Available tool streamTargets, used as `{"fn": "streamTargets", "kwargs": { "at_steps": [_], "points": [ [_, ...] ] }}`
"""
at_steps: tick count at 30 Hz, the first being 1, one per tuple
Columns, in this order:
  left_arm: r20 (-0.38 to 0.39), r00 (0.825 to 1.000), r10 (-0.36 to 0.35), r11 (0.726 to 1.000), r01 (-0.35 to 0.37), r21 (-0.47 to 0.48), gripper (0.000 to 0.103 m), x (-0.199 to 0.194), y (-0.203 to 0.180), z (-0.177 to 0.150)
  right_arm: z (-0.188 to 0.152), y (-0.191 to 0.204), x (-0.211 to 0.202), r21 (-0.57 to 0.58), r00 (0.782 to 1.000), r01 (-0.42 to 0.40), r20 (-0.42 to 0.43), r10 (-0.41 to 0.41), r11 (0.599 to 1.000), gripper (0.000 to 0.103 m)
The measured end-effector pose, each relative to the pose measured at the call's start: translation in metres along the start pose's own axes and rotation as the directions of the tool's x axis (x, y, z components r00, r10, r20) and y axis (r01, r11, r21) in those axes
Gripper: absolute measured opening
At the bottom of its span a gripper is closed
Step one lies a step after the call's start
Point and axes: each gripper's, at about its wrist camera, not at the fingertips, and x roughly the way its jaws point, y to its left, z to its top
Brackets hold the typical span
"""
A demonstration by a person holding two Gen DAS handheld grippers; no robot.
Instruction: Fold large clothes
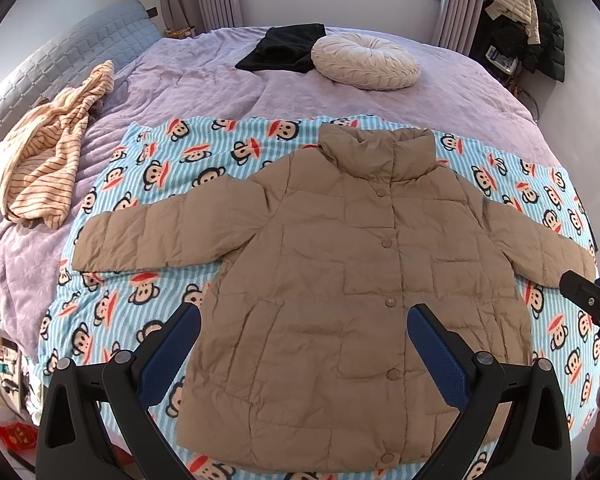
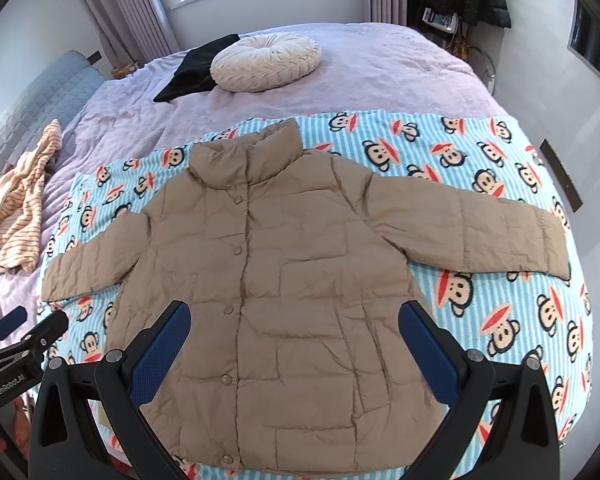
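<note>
A tan quilted puffer jacket lies flat and buttoned on a monkey-print blanket, both sleeves spread sideways, collar toward the far side. My left gripper hovers open above the jacket's lower front, nothing between its blue pads. My right gripper is likewise open over the lower front, empty. In the left wrist view the right gripper shows at the right edge near the sleeve cuff. In the right wrist view the left gripper shows at the left edge below the other cuff.
The blanket covers the near part of a lilac bed. A striped cream garment lies at the left, a black garment and round cream cushion at the far end. Coats hang on a rack at back right.
</note>
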Motion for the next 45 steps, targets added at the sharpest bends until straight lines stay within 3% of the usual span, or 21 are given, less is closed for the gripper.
{"fn": "streamTargets", "kwargs": {
  "at_steps": [10,17,20,24,26,27,28,29,30,34,38,39,42,45],
  "points": [
    [-0.086,0.996,-0.036,0.997,0.029,-0.076,0.103,0.022,0.025,-0.014,-0.014,0.015,0.025,0.022,0.987,-0.149,-0.064,0.15,0.989,0.103],
    [-0.127,0.992,-0.028,0.992,0.012,-0.129,0.103,0.061,0.078,-0.016,-0.017,0.048,0.05,-0.023,0.989,-0.107,-0.106,0.104,0.994,0.103],
    [-0.147,0.984,-0.104,0.979,0.076,-0.187,0.103,0.085,0.114,-0.014,-0.018,0.065,0.066,-0.004,0.987,-0.075,-0.142,0.074,0.997,0.103],
    [-0.121,0.969,-0.215,0.932,0.167,-0.323,0.103,0.12,0.174,-0.012,-0.022,0.087,0.095,0.04,0.975,-0.076,-0.205,0.082,0.996,0.103],
    [-0.101,0.962,-0.253,0.902,0.197,-0.384,0.103,0.14,0.2,-0.013,-0.024,0.102,0.109,0.05,0.97,-0.09,-0.221,0.099,0.995,0.095],
    [-0.094,0.958,-0.271,0.887,0.211,-0.412,0.103,0.153,0.213,-0.014,-0.026,0.109,0.116,0.051,0.968,-0.101,-0.227,0.11,0.994,0.079],
    [-0.088,0.953,-0.288,0.87,0.223,-0.44,0.103,0.167,0.225,-0.015,-0.028,0.119,0.126,0.052,0.962,-0.122,-0.24,0.131,0.991,0.052],
    [-0.081,0.95,-0.302,0.858,0.234,-0.458,0.103,0.177,0.233,-0.016,-0.03,0.125,0.135,0.056,0.956,-0.14,-0.253,0.15,0.989,0.036],
    [-0.076,0.945,-0.319,0.839,0.244,-0.486,0.103,0.191,0.243,-0.017,-0.032,0.133,0.147,0.069,0.945,-0.163,-0.277,0.176,0.984,0.01],
    [-0.034,0.911,-0.411,0.738,0.311,-0.599,0.103,0.244,0.276,-0.019,-0.042,0.159,0.182,0.067,0.924,-0.198,-0.321,0.209,0.978,0.007],
    [0.021,0.879,-0.476,0.679,0.383,-0.626,0.103,0.282,0.286,-0.009,-0.051,0.177,0.208,0.042,0.91,-0.214,-0.356,0.215,0.976,0.007],
    [0.035,0.873,-0.487,0.671,0.399,-0.624,0.103,0.291,0.288,-0.004,-0.053,0.181,0.213,0.036,0.907,-0.216,-0.363,0.214,0.976,0.007],
    [0.092,0.878,-0.47,0.664,0.42,-0.618,0.103,0.298,0.299,0.015,-0.052,0.189,0.225,0.03,0.905,-0.221,-0.368,0.216,0.975,0.007],
    [0.168,0.9,-0.403,0.676,0.416,-0.608,0.103,0.292,0.324,0.033,-0.044,0.194,0.233,0.026,0.908,-0.24,-0.348,0.234,0.97,0.007]
  ]
}}
